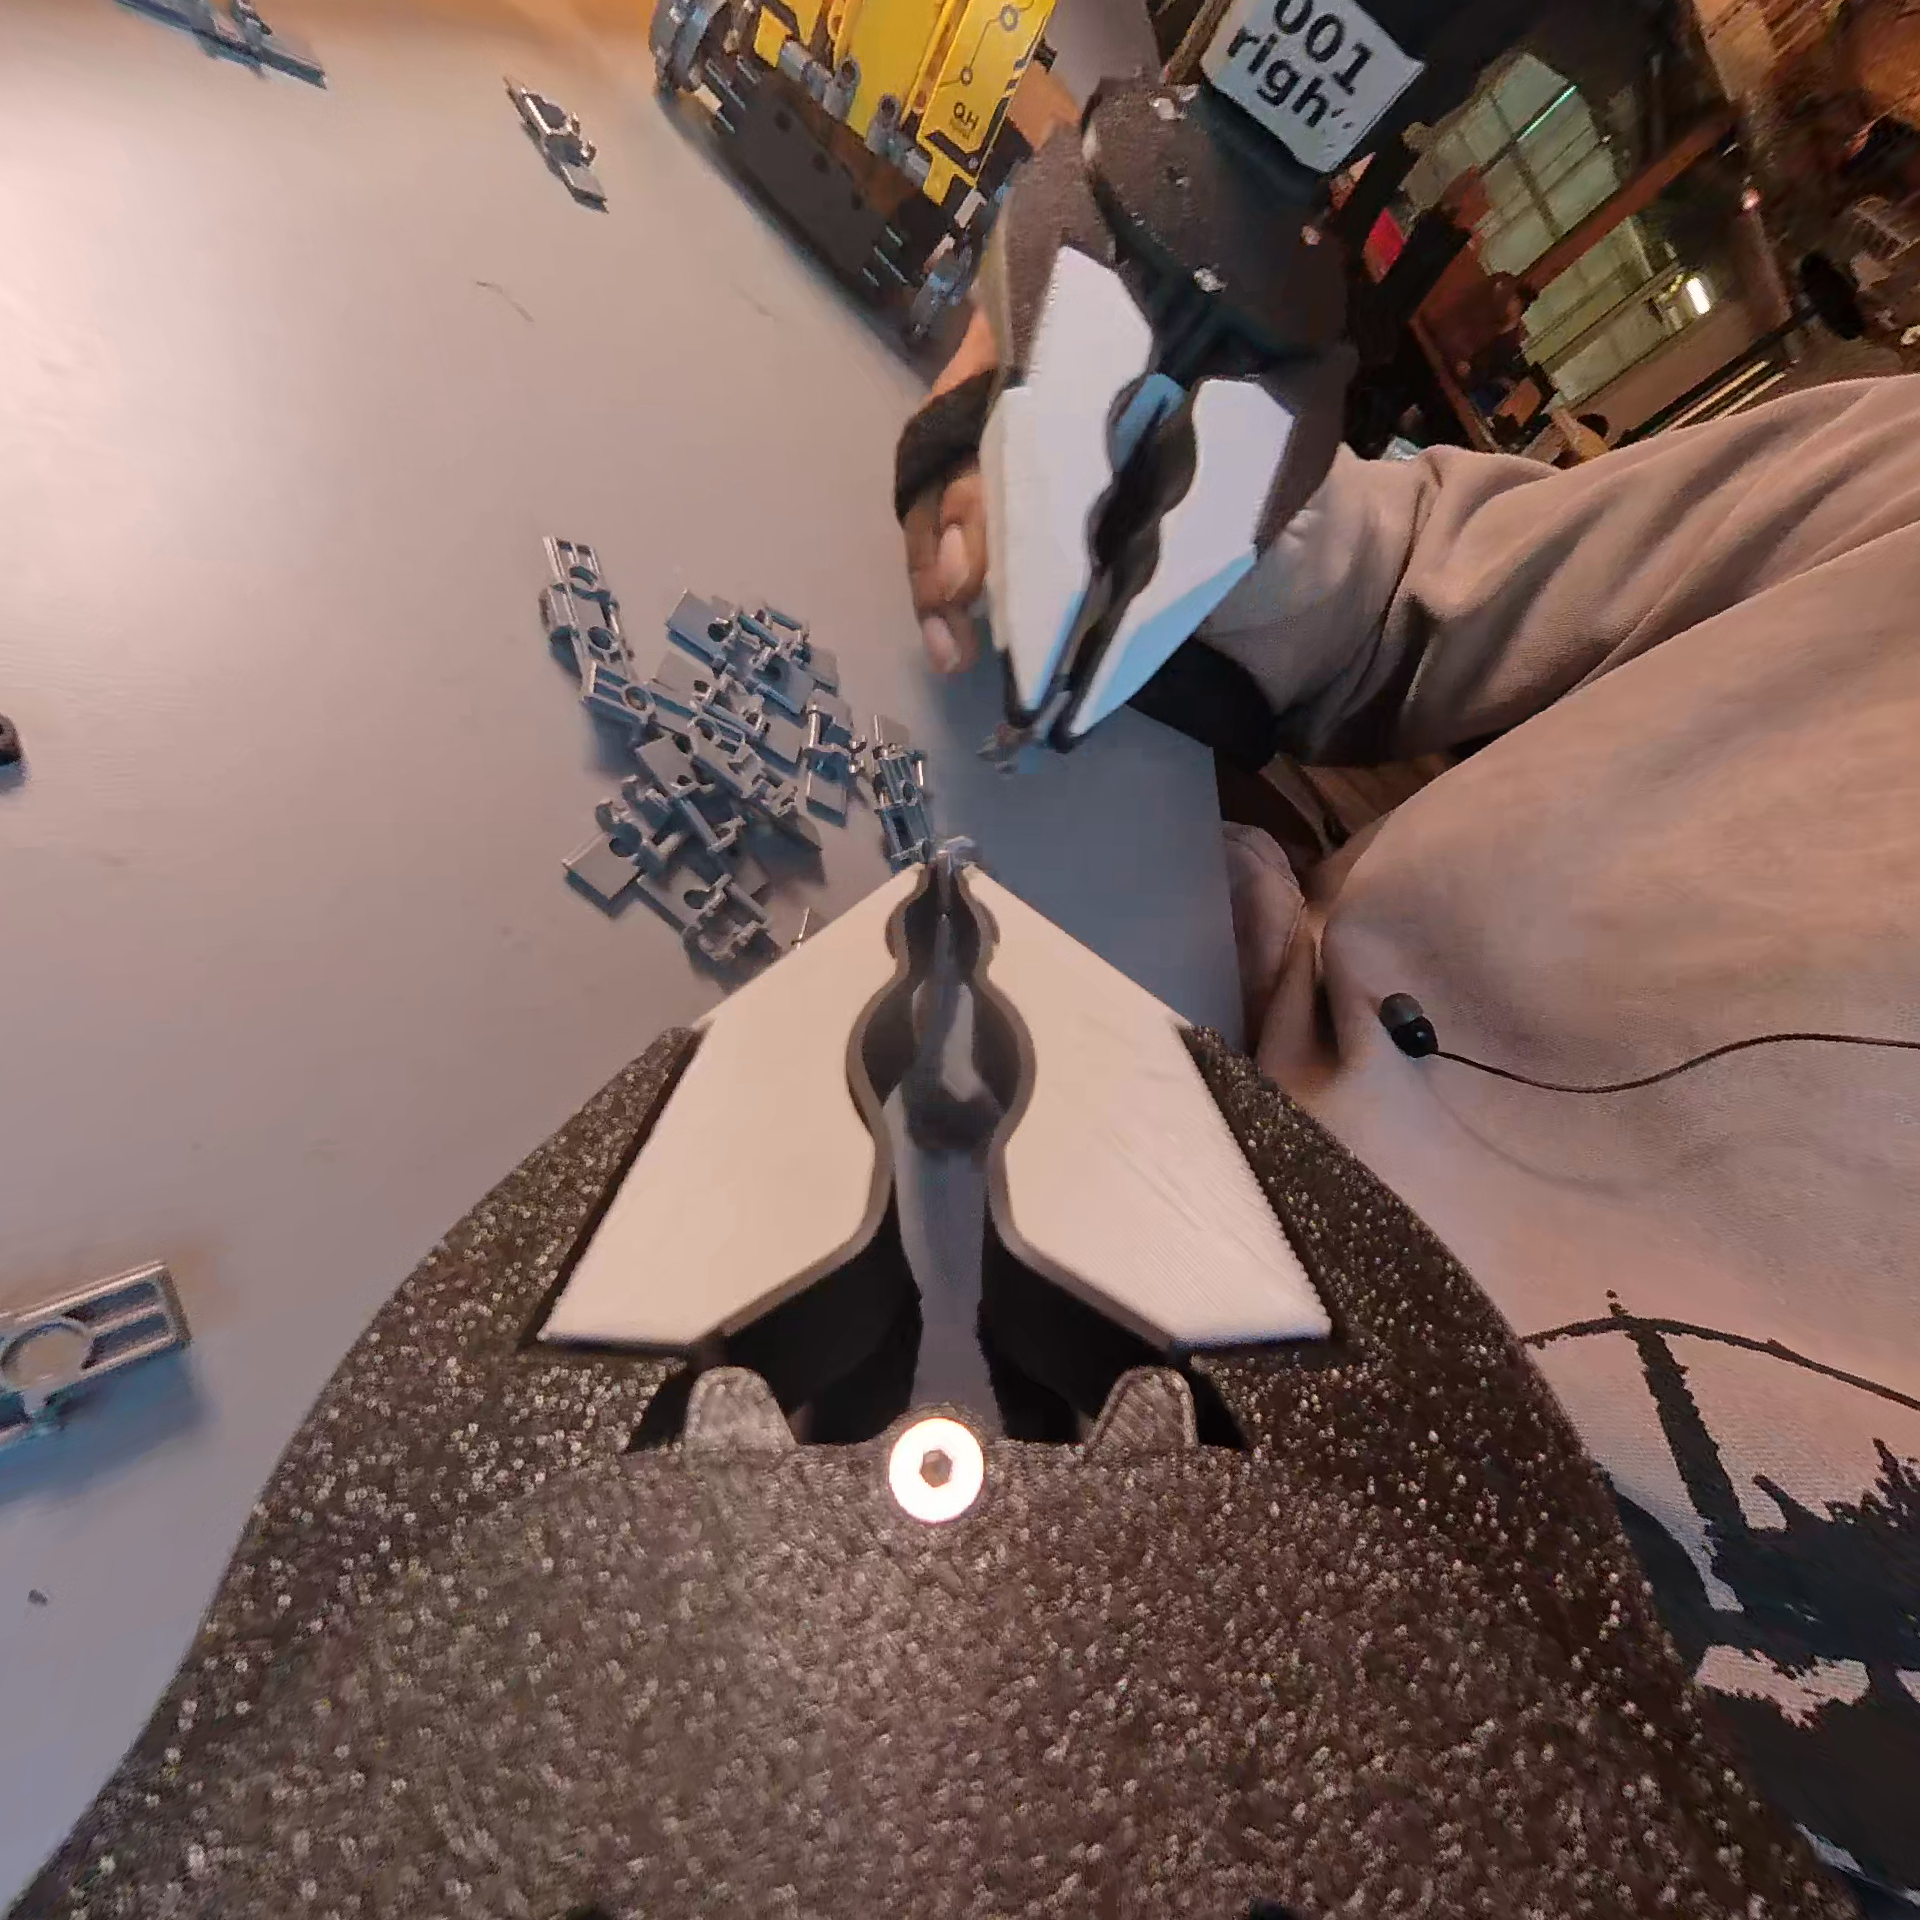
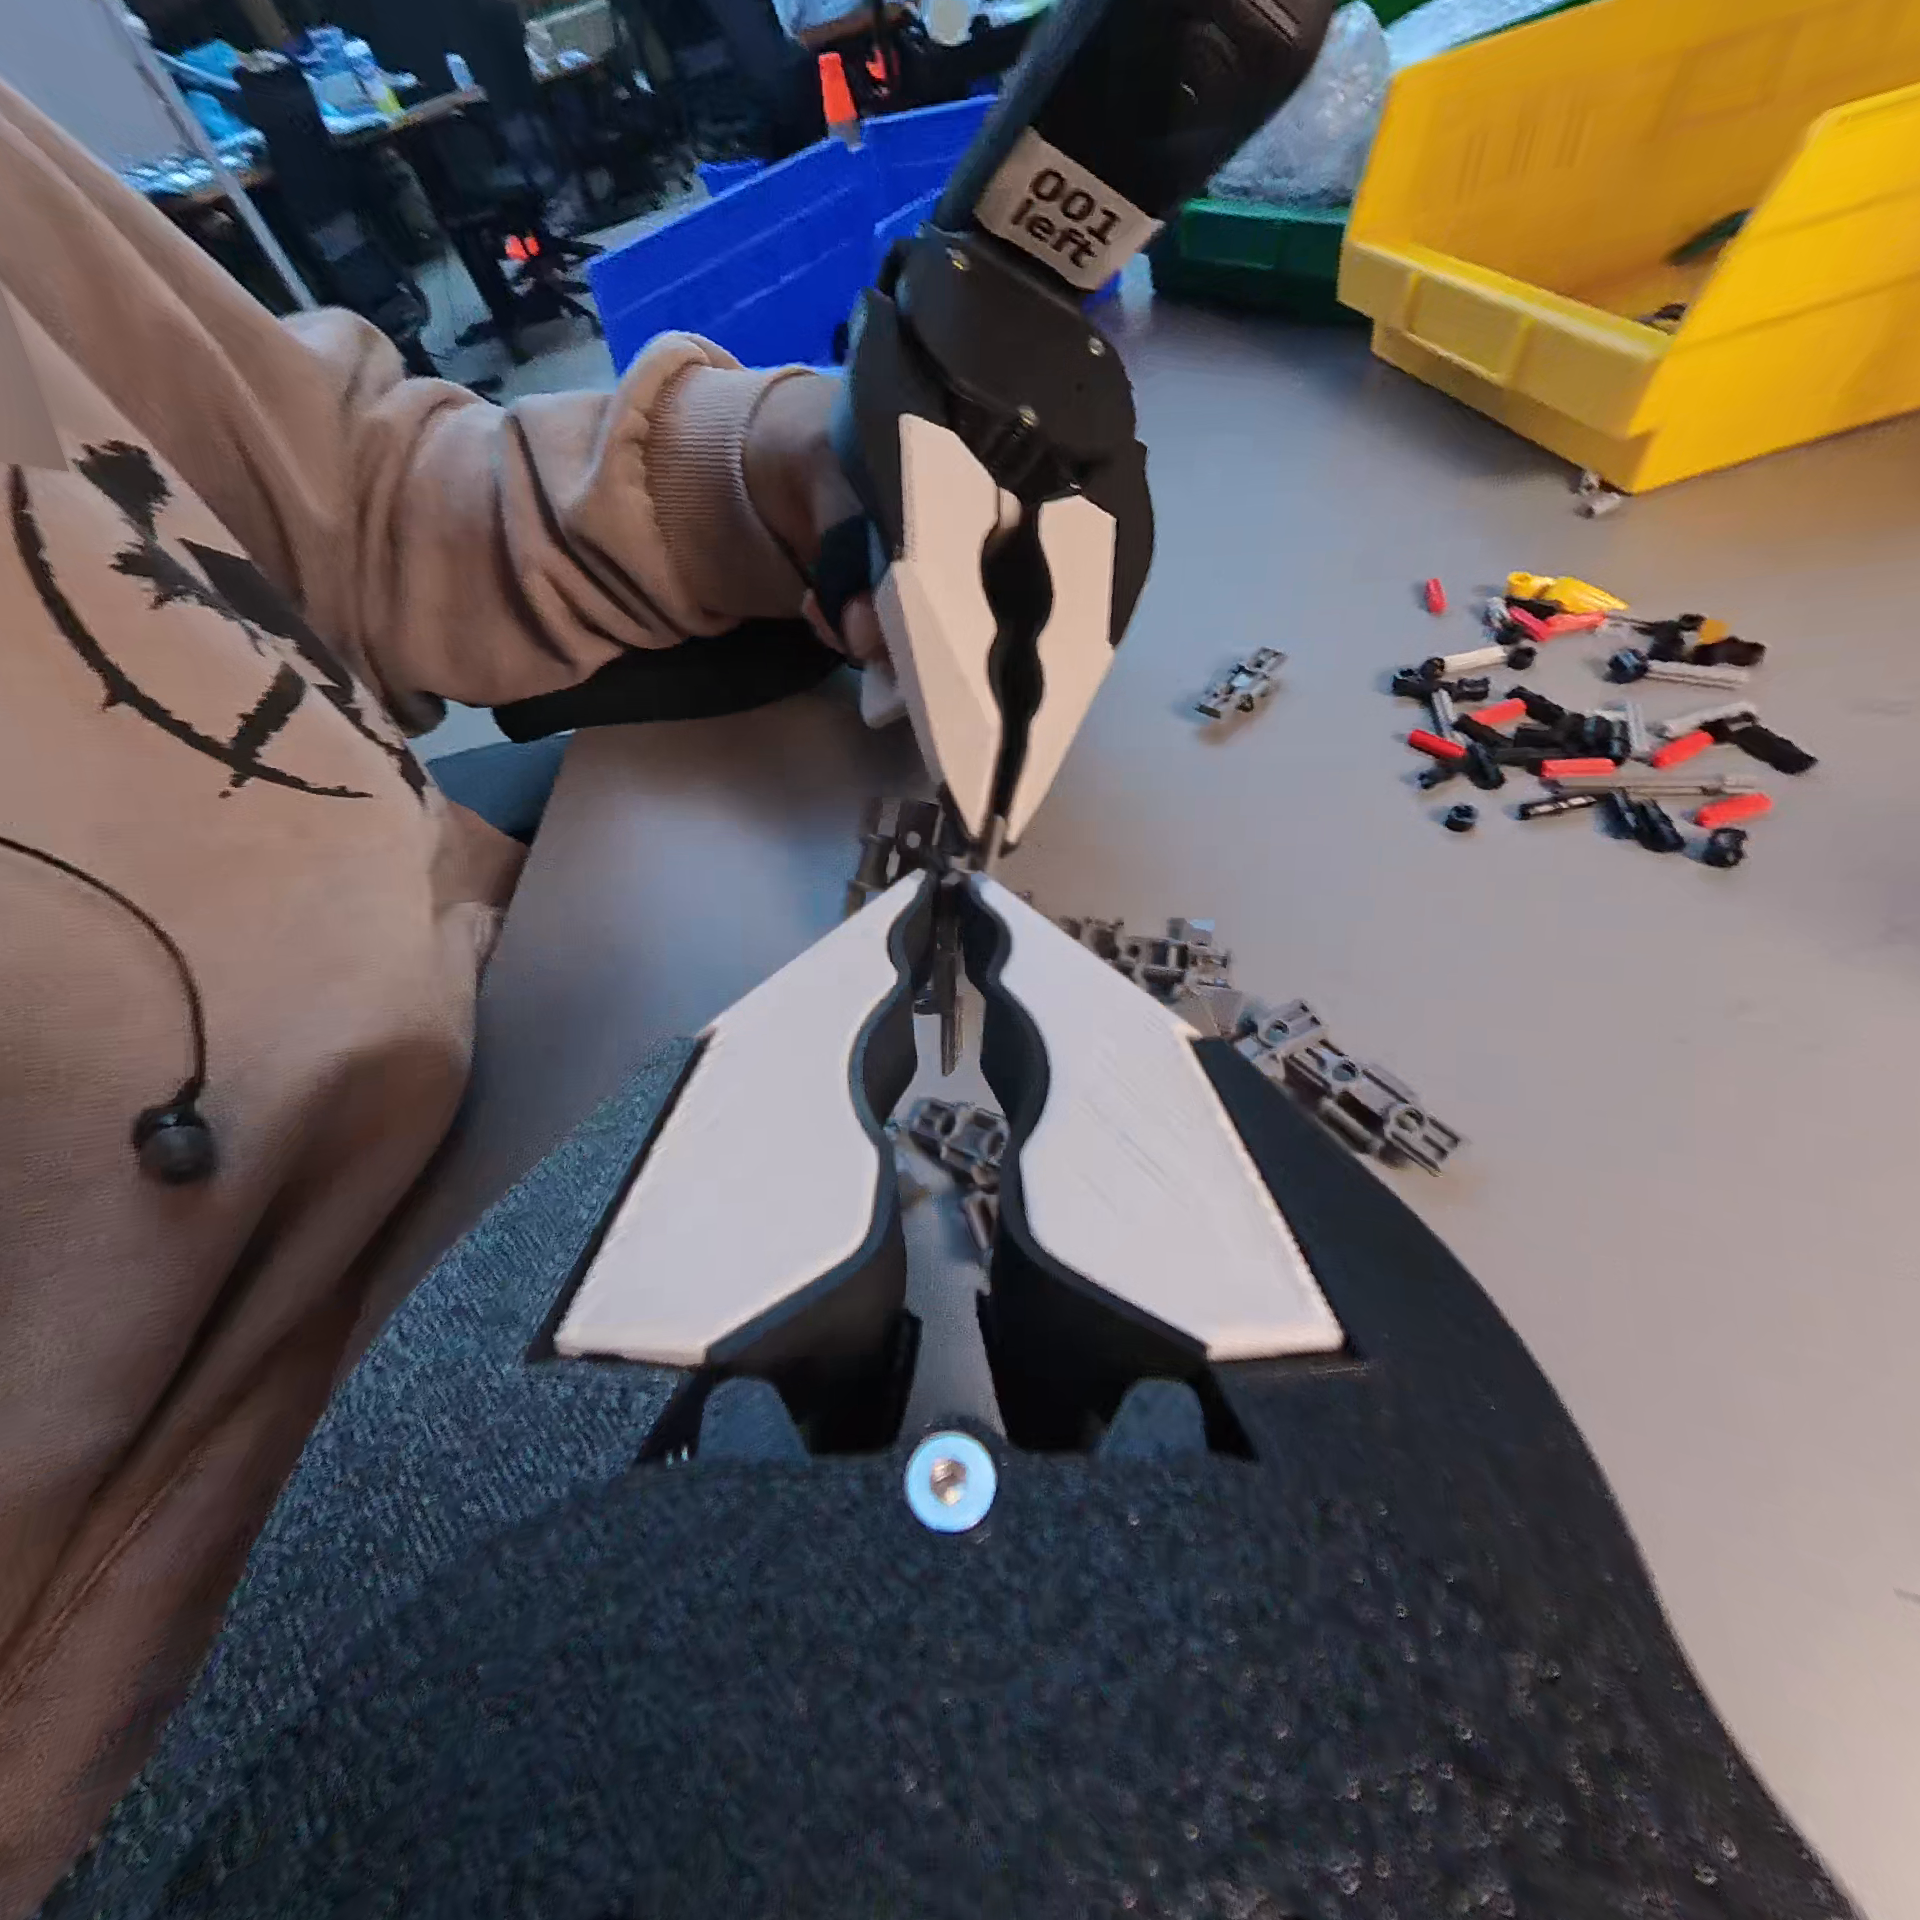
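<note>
Two claws, left (image 1: 940, 883) and right (image 2: 945, 894), each clenched on a small grey part (image 1: 951, 857) near tabletop (image 1: 312, 416) front edge, above grey pile (image 1: 707, 769); align tips squarely, press gently.

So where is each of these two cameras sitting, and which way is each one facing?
Left wrist view: sits on the left tool, looking along its fingers over the grey table toward the grey parts pile; the right tool, a hand and beige sleeve show.
Right wrist view: sits on the right tool, facing the left tool, with yellow bins beyond; the beige sweatshirt shows.
Both share the parts pile, the table and each other's tool; each tool is shut on a small grey part.
</note>
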A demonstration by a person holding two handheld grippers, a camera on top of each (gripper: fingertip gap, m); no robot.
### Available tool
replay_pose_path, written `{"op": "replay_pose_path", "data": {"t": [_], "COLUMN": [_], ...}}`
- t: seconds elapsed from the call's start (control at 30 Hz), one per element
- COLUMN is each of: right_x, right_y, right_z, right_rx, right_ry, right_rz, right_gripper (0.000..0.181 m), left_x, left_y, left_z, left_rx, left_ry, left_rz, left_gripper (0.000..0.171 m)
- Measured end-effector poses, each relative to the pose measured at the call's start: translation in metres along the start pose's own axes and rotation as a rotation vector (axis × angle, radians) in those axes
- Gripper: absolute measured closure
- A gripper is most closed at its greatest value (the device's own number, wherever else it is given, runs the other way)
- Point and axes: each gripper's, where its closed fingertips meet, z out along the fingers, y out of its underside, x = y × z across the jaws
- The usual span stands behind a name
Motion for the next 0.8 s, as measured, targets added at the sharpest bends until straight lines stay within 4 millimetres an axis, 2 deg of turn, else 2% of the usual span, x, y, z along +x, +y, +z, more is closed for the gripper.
{"op": "replay_pose_path", "data": {"t": [0.07,0.23,0.37,0.53,0.7,0.8], "right_x": [0.013,0.01,-0.002,-0.016,-0.017,-0.015], "right_y": [0.006,0.005,0.003,0.011,0.003,-0.005], "right_z": [0.002,0.007,0.014,0.023,0.017,0.011], "right_rx": [-0.024,-0.024,-0.028,-0.066,-0.01,0.043], "right_ry": [0.058,0.055,0.003,-0.054,-0.101,-0.119], "right_rz": [0.033,0.042,0.056,0.049,0.111,0.154], "right_gripper": [0.163,0.153,0.154,0.174,0.175,0.175], "left_x": [0.003,0.009,0.016,0.024,0.033,0.032], "left_y": [0.0,-0.001,-0.004,-0.003,-0.006,-0.011], "left_z": [0.001,0.003,0.004,0.007,0.005,0.002], "left_rx": [0.002,0.007,0.023,0.017,0.032,0.064], "left_ry": [0.018,0.048,0.086,0.113,0.143,0.128], "left_rz": [0.001,0.007,0.021,0.053,0.105,0.121], "left_gripper": [0.169,0.171,0.169,0.169,0.159,0.163]}}
